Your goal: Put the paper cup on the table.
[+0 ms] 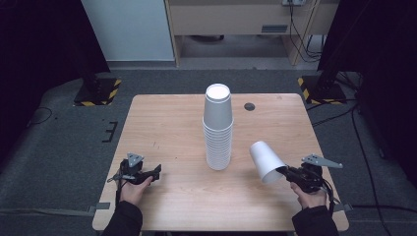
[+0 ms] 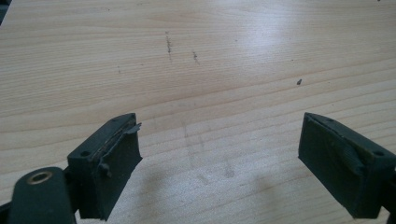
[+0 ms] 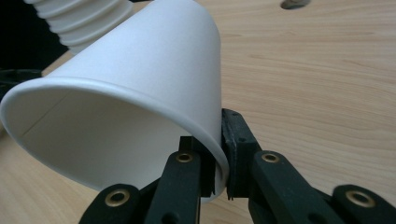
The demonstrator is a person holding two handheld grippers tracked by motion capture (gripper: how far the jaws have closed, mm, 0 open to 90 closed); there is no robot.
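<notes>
A tall stack of upside-down white paper cups (image 1: 218, 128) stands in the middle of the wooden table (image 1: 167, 123). My right gripper (image 1: 286, 171) at the front right is shut on the rim of a single white cup (image 1: 264, 161), held tilted just above the table with its base pointing up and left. In the right gripper view the cup (image 3: 140, 88) has one pad inside its rim and one outside, and the stack (image 3: 84, 18) shows behind it. My left gripper (image 1: 156, 173) rests at the front left, open, its fingers (image 2: 109, 163) wide apart over bare wood.
A small dark round hole (image 1: 250, 106) sits in the table behind and right of the stack. Black stands with yellow-striped bases (image 1: 97, 91) flank the table's far corners on the grey floor.
</notes>
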